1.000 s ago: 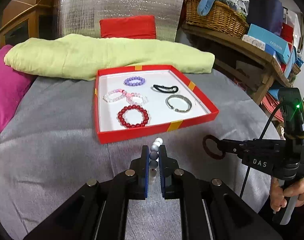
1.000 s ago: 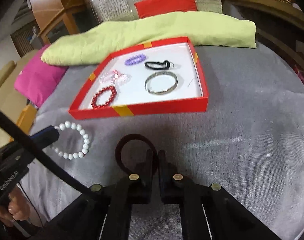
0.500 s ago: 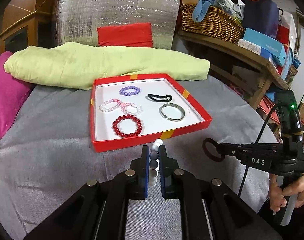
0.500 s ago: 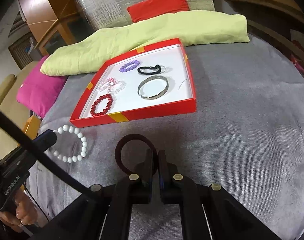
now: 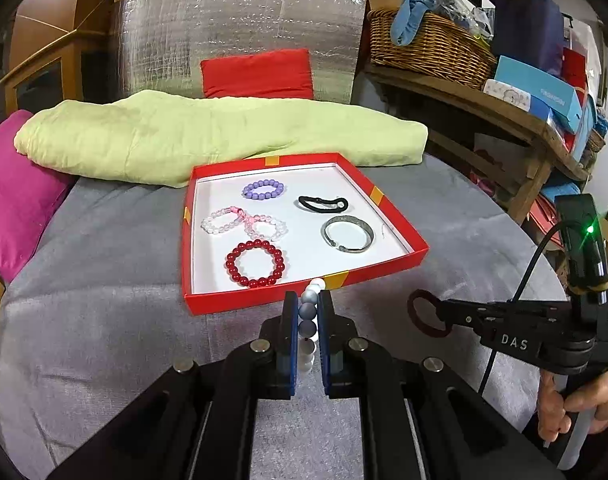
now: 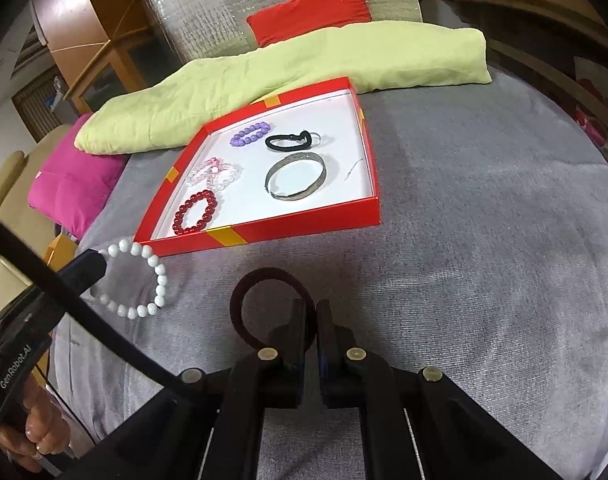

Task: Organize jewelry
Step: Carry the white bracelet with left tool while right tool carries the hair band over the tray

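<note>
Jewelry in hand: white bead bracelet (image 6: 138, 280) pinched at one side between the closed fingers of the left gripper (image 5: 307, 320), hanging free above the grey cloth, just short of the tray's near edge. Dark ring-shaped hair tie (image 6: 264, 308) clamped in the fully closed right gripper (image 6: 312, 320), also clear of the cloth.

Change: compared with a second ago, both grips are unchanged and neither hand has shifted much; the red tray (image 5: 264, 304) sits a little further from both cameras. No piece has been released.

Meaning for task: judged as a carry-and-hold stage. Two items remain outside the tray; the deposit is not yet done.

Tray contents, near to far: red bead bracelet (image 5: 255, 258) by the near left corner; silver bangle (image 5: 347, 234) to the right; pink and clear bead pair (image 5: 244, 224) at the left; black hair tie (image 5: 323, 204); purple bead bracelet (image 5: 263, 190) toward the far edge. Open white floor remains at the near right corner.

Surface: grey cloth (image 5: 104, 320) over a rounded table, slightly wrinkled.

Room: pale green folded bedding (image 5: 184, 140) along the far edge, magenta cushion (image 5: 12, 208) at the left, red cushion and silver foil panel behind, wicker basket (image 5: 431, 48) on a wooden shelf to the right.
</note>
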`<action>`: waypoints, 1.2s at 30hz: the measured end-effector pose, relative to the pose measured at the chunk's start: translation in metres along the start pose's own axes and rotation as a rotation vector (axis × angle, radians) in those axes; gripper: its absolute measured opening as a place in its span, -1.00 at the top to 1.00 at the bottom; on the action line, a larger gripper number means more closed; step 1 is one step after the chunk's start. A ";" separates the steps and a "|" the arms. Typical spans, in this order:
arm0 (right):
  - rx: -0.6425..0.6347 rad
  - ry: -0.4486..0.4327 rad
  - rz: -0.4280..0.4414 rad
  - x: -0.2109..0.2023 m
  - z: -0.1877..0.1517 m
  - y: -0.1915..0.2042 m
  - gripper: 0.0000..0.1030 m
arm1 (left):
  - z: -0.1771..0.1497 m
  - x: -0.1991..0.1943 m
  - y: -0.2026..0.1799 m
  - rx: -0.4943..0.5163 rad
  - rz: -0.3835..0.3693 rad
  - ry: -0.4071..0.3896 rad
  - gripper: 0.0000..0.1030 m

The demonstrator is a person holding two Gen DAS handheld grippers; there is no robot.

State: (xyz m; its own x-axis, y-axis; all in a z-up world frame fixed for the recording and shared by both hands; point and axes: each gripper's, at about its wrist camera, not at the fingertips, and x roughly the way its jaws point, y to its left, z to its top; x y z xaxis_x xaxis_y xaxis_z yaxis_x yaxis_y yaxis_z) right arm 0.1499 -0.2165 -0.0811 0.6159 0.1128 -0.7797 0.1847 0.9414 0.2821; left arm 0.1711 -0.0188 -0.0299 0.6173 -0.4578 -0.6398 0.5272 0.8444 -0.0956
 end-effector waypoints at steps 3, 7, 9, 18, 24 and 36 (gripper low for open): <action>-0.003 -0.008 -0.007 0.001 0.002 0.001 0.90 | 0.002 0.000 -0.002 0.004 -0.002 -0.007 0.82; -0.003 -0.028 -0.005 0.000 0.004 0.004 0.90 | 0.004 0.000 -0.002 0.003 -0.011 -0.009 0.82; -0.005 -0.036 -0.002 0.000 0.005 0.006 0.90 | 0.005 0.001 -0.001 -0.002 -0.017 -0.009 0.82; 0.004 -0.068 0.016 -0.002 0.010 0.011 0.90 | 0.012 0.005 -0.001 -0.008 -0.034 -0.014 0.82; 0.015 -0.096 0.021 -0.009 0.012 0.010 0.89 | 0.016 0.007 -0.007 -0.006 -0.049 -0.029 0.82; 0.045 -0.134 0.013 -0.020 0.015 -0.003 0.89 | 0.025 0.013 -0.016 -0.013 -0.048 -0.074 0.82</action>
State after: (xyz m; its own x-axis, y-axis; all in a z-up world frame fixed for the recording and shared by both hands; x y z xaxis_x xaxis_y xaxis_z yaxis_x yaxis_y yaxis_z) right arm 0.1486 -0.2259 -0.0578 0.7146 0.0791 -0.6951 0.2078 0.9248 0.3188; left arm 0.1855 -0.0455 -0.0174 0.6334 -0.5165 -0.5762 0.5496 0.8245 -0.1350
